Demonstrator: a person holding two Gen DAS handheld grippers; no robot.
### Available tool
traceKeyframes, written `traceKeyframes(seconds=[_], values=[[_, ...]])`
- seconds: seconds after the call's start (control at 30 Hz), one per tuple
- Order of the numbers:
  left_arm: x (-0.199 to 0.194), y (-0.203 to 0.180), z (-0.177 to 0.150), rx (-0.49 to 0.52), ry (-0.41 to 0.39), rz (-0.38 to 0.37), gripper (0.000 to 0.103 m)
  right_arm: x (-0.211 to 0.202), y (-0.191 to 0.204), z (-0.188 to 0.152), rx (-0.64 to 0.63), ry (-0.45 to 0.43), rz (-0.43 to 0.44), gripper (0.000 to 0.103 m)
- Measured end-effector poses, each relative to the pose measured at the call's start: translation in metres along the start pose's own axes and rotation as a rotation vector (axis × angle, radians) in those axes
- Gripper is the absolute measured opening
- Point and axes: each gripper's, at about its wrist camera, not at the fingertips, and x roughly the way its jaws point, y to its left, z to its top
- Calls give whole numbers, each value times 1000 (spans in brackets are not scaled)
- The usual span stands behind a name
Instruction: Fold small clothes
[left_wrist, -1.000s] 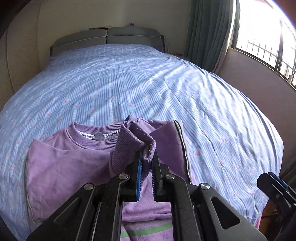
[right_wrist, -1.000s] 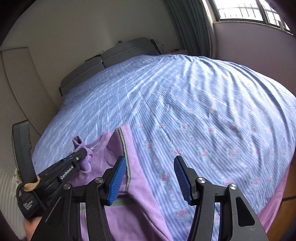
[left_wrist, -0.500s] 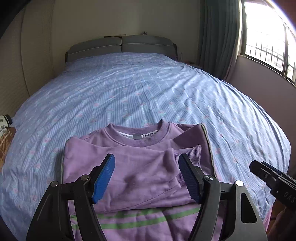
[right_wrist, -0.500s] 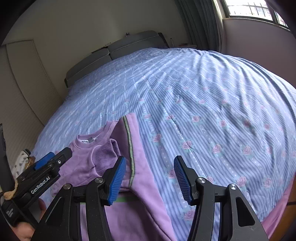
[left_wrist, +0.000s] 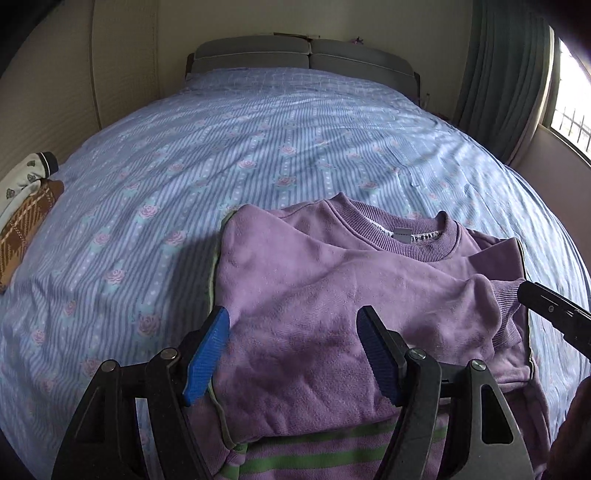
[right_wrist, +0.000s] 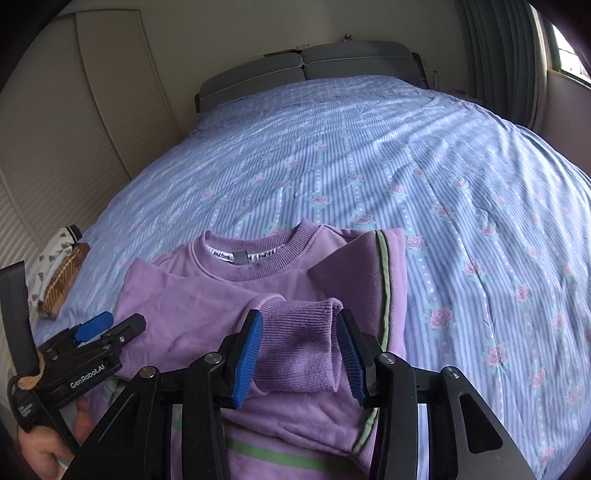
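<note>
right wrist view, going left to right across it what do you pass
left gripper → patterned folded clothes, a little farther back → purple sweatshirt → ribbed sleeve cuff between the open right gripper fingers → green-piped folded edge → bare floral bedspread

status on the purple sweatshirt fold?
Done: both sides of the sweatshirt are folded in, and one sleeve lies across the chest. In hand: the right claw is open around that sleeve's ribbed cuff; the left claw is open over the body, holding nothing. Left: the striped hem end is not yet folded up toward the collar.
</note>
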Motion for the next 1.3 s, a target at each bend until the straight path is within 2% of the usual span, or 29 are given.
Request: traceKeyframes(seconds=[0.1, 0.17, 0.27, 0.33, 0.43, 0.57, 0.63, 0.67, 0.73, 1.03, 1.27, 1.3], values=[[1, -2, -2, 10, -5, -5, 71, 8, -7, -2, 12, 15, 9, 38], [3, -1, -2, 6, -1, -8, 71, 13, -10, -5, 34, 26, 57, 37], [6, 1, -2, -7, 8, -14, 71, 17, -11, -9, 27, 35, 116, 29], [6, 2, -1, -5, 7, -12, 71, 21, -12, -11, 18, 40, 138, 28], [5, 3, 0, -8, 5, -10, 71, 26, -18, -12, 19, 46, 76, 28], [5, 3, 0, -7, 5, -5, 71, 30, -26, -12, 38, 72, 160, 28], [5, 3, 0, -8, 6, -3, 71, 34, -25, -14, 33, 92, 180, 21], [5, 3, 0, -8, 6, -2, 71, 36, -25, -15, 28, 99, 181, 11], [5, 2, -2, -3, 10, 0, 71, 35, -25, -18, 21, 103, 182, 6], [7, 7, -7, -15, 24, 15, 72, -3, -32, -32, 21, 32, 90, 4], [15, 10, -9, 10, 14, 75, 74, 21, -31, -41, 20, 81, 12, 4], [15, 12, -9, 6, 20, 77, 74, 23, -30, -40, 22, 86, -1, 7]])
